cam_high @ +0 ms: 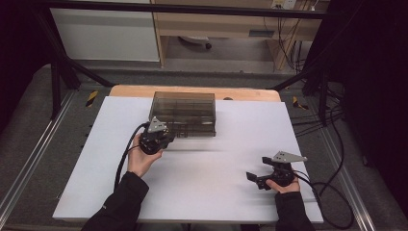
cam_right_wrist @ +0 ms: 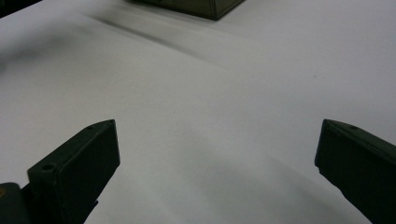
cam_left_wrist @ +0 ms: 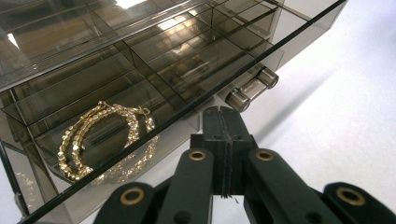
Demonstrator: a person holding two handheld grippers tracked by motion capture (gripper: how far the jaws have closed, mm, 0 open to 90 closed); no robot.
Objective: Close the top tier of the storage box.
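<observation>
A smoked, see-through organiser box (cam_high: 183,113) is seen in the high view at about twelve o'clock on the white table sheet (cam_high: 202,192), close to the far edge. In the left gripper view its lowest drawer (cam_left_wrist: 116,116) is seen pulled partly out of the box, and a pair of gold beaded hoop earrings (cam_left_wrist: 100,137) is seen lying in the drawer's compartment at about nine o'clock from the jaw tips, one hoop overlapping the other. A clear cylindrical knob (cam_left_wrist: 252,87) is fixed to the drawer front, at about one o'clock from the jaw tips and just beyond them; whether it is touched cannot be told. The left gripper (cam_left_wrist: 223,122) is held against the box's near left corner in the high view, at about ten o'clock from the sheet's middle, and its jaws are pressed flat together with nothing clamped between them. The right gripper (cam_high: 258,179) is held low over the sheet at about four o'clock, well apart from the box, and its jaws are spread wide in the right gripper view, with only bare white sheet between them and nothing grasped.
</observation>
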